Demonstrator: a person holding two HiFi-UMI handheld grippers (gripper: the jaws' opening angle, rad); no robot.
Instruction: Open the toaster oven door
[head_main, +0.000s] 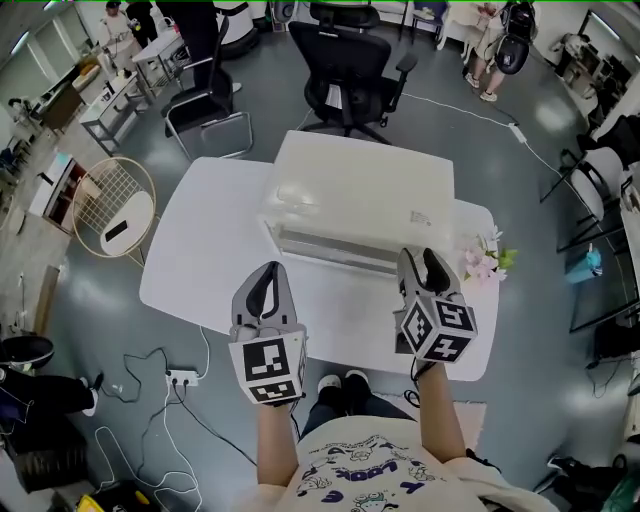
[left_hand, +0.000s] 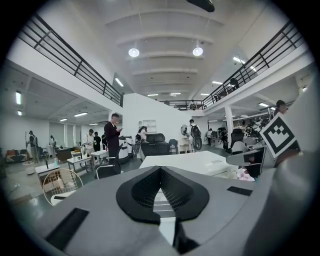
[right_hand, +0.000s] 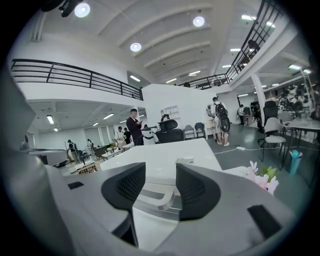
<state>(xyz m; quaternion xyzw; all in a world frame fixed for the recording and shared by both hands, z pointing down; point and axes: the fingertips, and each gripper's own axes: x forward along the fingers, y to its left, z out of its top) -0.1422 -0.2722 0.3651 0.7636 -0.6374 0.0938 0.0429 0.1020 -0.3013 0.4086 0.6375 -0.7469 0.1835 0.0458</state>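
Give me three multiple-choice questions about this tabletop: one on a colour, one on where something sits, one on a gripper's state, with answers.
1. What colour is the box-shaped toaster oven?
A. Black. B. White. C. Red.
2. Where does the small bunch of pink flowers stand?
A. On the white table, right of the oven. B. On top of the oven. C. On the floor.
3. How do the right gripper's jaws stand?
A. Shut on the door handle. B. Shut, empty. C. Apart, gripping nothing.

Answers:
1 B, its casing is white in the head view.
2 A, the head view shows them on the tabletop beside the oven's right end.
3 C, the right gripper view shows a clear gap between its jaws.
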